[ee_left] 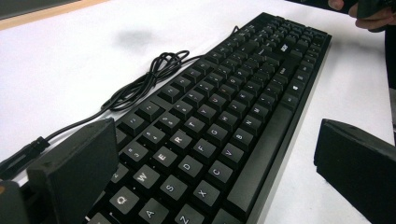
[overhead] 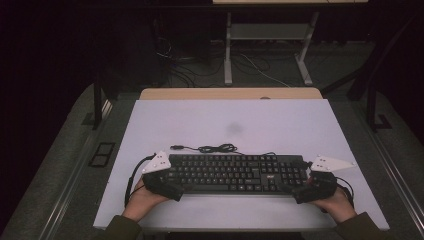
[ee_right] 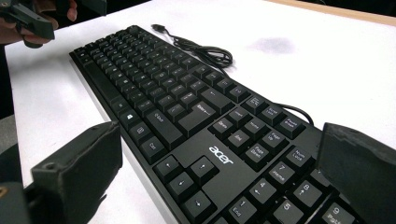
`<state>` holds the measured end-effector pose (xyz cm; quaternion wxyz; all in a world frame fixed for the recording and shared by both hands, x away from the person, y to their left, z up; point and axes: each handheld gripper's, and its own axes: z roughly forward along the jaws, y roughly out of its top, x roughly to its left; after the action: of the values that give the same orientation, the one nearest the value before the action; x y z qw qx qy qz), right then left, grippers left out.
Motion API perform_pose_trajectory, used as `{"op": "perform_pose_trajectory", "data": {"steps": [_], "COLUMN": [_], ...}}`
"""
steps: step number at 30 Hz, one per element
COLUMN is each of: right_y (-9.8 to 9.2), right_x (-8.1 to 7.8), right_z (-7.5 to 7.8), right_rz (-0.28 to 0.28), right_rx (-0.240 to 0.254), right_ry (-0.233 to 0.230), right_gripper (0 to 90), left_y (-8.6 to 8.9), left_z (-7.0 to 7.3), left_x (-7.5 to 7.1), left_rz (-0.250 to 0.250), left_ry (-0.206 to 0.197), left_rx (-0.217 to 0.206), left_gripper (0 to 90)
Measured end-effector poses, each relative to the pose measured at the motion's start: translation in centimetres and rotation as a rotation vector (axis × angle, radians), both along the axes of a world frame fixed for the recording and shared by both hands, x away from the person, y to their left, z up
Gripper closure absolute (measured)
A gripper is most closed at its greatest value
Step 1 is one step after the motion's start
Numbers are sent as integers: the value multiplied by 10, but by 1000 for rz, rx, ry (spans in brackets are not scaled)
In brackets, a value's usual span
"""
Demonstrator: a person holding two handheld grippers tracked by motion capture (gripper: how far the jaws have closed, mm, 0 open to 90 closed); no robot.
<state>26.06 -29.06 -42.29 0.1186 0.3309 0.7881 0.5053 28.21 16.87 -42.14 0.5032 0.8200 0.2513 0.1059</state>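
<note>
Both tools have their jaws wide apart: the left tool [overhead: 167, 187] around one end of the keyboard [overhead: 235, 172], the right tool [overhead: 302, 190] around the other. Squeeze both ends together, then lift level off the bench [overhead: 225, 120].

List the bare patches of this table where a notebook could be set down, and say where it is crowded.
Free: the wide white table top beyond the black acer keyboard, and the narrow strip in front of it. Crowded: the coiled black cable behind it, and both keyboard ends.
</note>
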Motion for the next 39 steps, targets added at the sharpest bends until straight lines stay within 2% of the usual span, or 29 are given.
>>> {"op": "perform_pose_trajectory", "data": {"steps": [11, 17, 20, 30, 33, 39], "right_y": [1, 3, 5, 11, 12, 18], "right_x": [3, 5, 4, 7, 9, 12], "right_z": [1, 2, 3, 5, 6, 7], "right_rz": [7, 9, 10, 23, 26, 36], "right_rx": [10, 32, 27, 40, 62, 63], "right_ry": [9, 29, 34, 27, 27, 26], "right_gripper": [3, 3, 3, 3, 3, 3], "left_y": [1, 0, -1, -3, -5, -7], "left_z": [1, 2, 3, 1, 1, 1], "left_x": [0, 1, 3, 5, 6, 5], "left_rz": [13, 17, 16, 5, 5, -2], "left_ry": [2, 1, -7, 1, 0, -1], "left_rx": [-9, -12, -13, -18, -20, -9], "left_gripper": [0, 0, 0, 0, 0, 0]}}
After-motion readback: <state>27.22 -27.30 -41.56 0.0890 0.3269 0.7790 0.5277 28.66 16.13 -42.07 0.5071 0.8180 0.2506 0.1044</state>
